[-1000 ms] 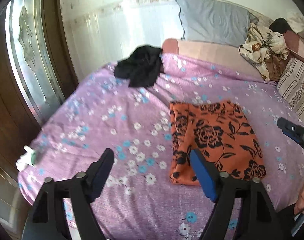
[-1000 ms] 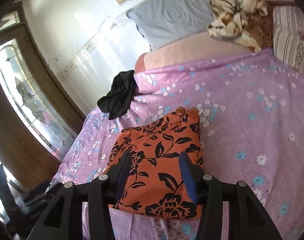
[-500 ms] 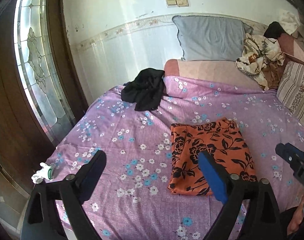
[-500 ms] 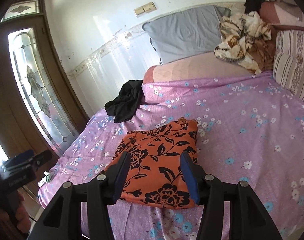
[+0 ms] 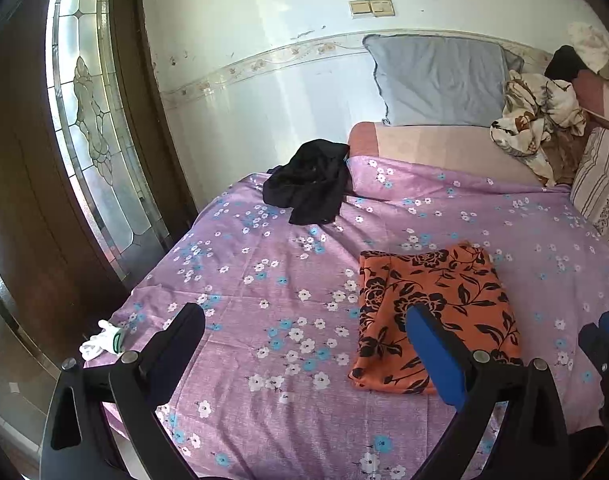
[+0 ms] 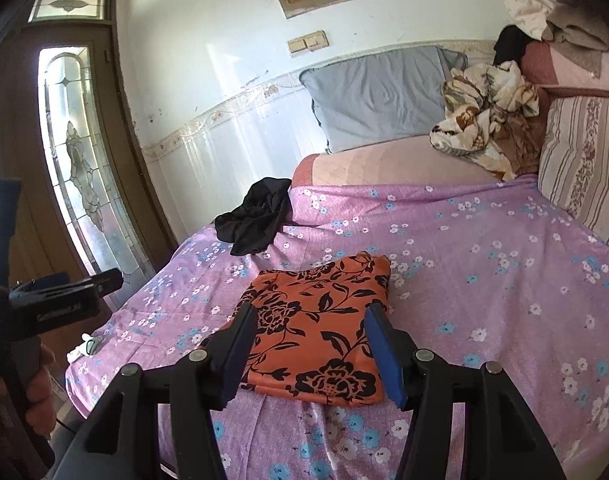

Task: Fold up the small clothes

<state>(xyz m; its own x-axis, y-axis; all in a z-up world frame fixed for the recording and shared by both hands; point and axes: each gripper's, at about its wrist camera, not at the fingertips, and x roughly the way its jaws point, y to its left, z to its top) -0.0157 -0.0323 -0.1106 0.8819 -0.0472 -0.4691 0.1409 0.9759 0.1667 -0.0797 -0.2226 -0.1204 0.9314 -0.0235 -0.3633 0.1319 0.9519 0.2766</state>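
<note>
Left wrist view: the left gripper [image 5: 304,344] fills the bottom of the frame, its two black plastic arms spread wide and holding nothing, one finger faced with a smooth blue pad [image 5: 434,354]. Right of centre lies the orange garment [image 5: 432,312], a thin cloth printed with black roses and leaves, folded into a flat, roughly square packet with a slightly ragged lower edge. It rests on the purple bedsheet [image 5: 264,280], a matte woven sheet dotted with small white and blue flowers and creased in soft ridges. At upper centre a black garment [image 5: 308,182] sits in a limp, crumpled heap on the far edge of the sheet. A grey pillow [image 5: 436,80], plump and rectangular, leans on the white wall at upper right. A white glove [image 5: 100,344] lies bunched at the lower left, by the sheet's corner. Along the left edge stands a dark wooden door [image 5: 28,160] with an arched pane of leaded, patterned glass.

Right wrist view: the right gripper [image 6: 308,344] rises from the bottom centre, jaws parted and empty, both inner faces blue. Between and beyond them lies the orange garment [image 6: 316,324], flat and neatly squared on the purple bedsheet [image 6: 484,280]. The black garment [image 6: 256,216] lies rumpled at centre left. The grey pillow [image 6: 376,96] stands at upper centre, with a crumpled cream and brown floral cloth [image 6: 484,120] just beside it. At the left edge the left gripper [image 6: 60,300] shows sideways, gripped by a hand [image 6: 36,384]; from here I cannot tell its jaw gap.
</note>
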